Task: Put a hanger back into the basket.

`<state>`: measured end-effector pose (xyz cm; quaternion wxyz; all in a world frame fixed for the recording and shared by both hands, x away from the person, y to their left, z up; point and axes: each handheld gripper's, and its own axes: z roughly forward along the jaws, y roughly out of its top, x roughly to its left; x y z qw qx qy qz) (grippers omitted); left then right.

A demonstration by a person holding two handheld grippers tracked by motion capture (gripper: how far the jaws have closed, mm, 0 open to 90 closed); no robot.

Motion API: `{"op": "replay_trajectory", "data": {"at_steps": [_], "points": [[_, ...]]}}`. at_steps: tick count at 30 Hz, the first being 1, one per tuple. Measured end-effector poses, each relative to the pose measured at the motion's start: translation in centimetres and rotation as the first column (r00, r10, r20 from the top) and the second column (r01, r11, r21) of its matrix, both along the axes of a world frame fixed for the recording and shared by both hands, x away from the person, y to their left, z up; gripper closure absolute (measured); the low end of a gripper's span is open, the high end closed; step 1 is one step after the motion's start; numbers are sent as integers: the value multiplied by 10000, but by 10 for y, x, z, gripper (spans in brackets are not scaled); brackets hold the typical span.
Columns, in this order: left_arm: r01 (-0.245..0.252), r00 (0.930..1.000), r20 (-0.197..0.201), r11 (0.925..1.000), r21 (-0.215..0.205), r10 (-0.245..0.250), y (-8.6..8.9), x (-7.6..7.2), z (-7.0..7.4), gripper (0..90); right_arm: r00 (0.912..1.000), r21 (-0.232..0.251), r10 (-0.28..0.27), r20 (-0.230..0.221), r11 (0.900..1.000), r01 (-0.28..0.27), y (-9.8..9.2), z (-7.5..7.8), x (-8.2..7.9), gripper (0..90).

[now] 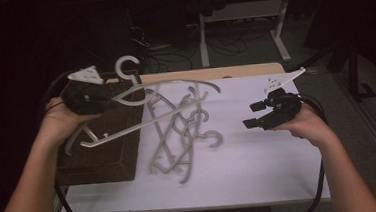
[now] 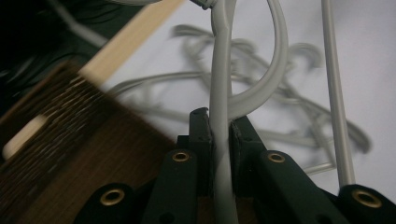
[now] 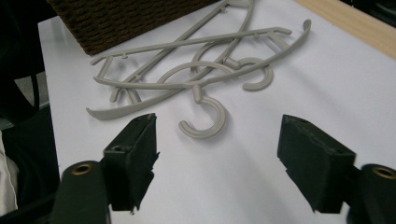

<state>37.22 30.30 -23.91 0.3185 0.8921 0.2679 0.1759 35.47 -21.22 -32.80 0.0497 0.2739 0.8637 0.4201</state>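
One grey hanger [image 1: 141, 107] held up, three hangers [image 1: 183, 131] heaped on the table [image 1: 260, 171], one brown basket [image 1: 104, 152].

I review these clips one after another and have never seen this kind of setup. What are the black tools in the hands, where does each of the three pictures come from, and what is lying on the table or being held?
A person holds a hand-operated two-jaw tool in each hand; no robot arm is involved. The high view looks down from above the person's side of the table. The other two pictures come from cameras riding on each tool, looking along its black jaws.

The left gripper is shut on a grey plastic hanger, lifted above a brown woven basket; its own view shows the jaws pinching the hanger's arm. The right gripper is open and holds nothing, hovering over the white table. A tangled pile of hangers lies on the table between the basket and the right gripper.
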Motion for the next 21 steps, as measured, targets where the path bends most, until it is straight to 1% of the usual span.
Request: {"op": "replay_trajectory", "data": {"at_steps": [1,2,3,4,5,6,7,8,9,10,11,12,13,14,15,17,20,21], "points": [[0,10000,0,10000,0,0,0,0,0,819,10000,0,0,0,10000,0,0,0,0,264],[-570,9983,84,9983,-84,571,23,3,1,819,10000,-51,-57,70,10000,57,2,-5,-1,242],[-850,9963,115,9963,-116,851,34,5,0,819,10000,-56,-50,37,10000,50,3,-7,-1,237],[-850,9963,115,9963,-116,851,34,5,0,819,10000,-68,-77,27,9999,77,4,-9,-1,233],[-1109,9938,97,9938,-127,1110,45,7,-1,819,10000,-68,-77,27,9999,77,4,-9,-1,233],[-1617,9868,33,9867,-148,1618,66,11,-5,819,9999,-107,-114,-15,9999,114,5,-13,0,232],[-1852,9827,8,9826,-142,1852,75,12,-8,819,9999,-113,-120,-39,9999,120,5,-15,0,231],[-1852,9827,8,9826,-142,1852,75,12,-8,819,9999,-122,-134,-61,9998,133,5,-16,0,228],[-2084,9780,-1,9780,-111,2084,83,14,-11,819,9999,-127,-152,-69,9998,151,5,-18,1,226],[-2581,9661,28,9661,28,2581,99,17,-18,819,9998,-148,-176,-70,9997,175,5,-18,1,227],[-2581,9661,28,9661,28,2581,99,17,-18,819,9998,-148,-176,-70,9997,175,5,-18,1,227],[-2848,9586,36,9586,40,2848,107,18,-21,819,9998,-149,-202,-87,9997,201,5,-19,1,227],[-3182,9480,85,9480,68,3181,116,20,-24,819,9998,-169,-204,-82,9997,203,5,-20,1,227],[-3380,9411,172,9411,103,3378,121,21,-26,819,9997,-188,-211,-87,9996,209,6,-20,1,226],[-3634,9315,216,9316,65,3632,128,22,-28,819,9997,-205,-215,-95,9996,213,6,-20,2,226],[-4012,9157,182,9159,-101,4013,139,23,-32,819,9997,-245,-210,-82,9995,208,7,-21,2,225],[-4390,8982,151,8983,-203,4393,148,24,-36,819,9998,-283,-205,-76,9994,203,7,-21,1,225],[-4464,8946,142,8947,-163,4466,149,24,-38,819,9998,-300,-198,-80,9994,196,7,-22,1,225]]}}
